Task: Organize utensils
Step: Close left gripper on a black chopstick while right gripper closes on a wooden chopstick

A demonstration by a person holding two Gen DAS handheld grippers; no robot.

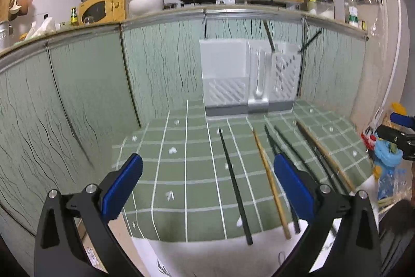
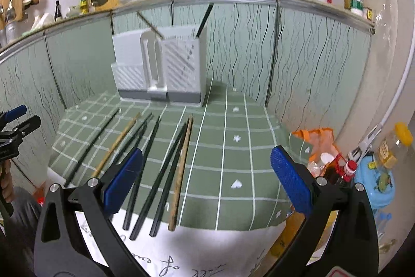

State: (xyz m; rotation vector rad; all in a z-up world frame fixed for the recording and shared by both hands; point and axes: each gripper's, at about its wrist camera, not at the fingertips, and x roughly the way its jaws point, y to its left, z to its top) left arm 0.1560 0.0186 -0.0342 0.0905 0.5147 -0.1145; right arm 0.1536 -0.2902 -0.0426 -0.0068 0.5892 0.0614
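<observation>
Slim black and wooden chopsticks on green mat; both grippers' fingers spread, empty.

The left gripper hangs with jaws wide above chopsticks lying on the green table before a white holder.

Dim, even indoor light; strong fisheye bending at edges; soft, slightly blurred detail.
</observation>
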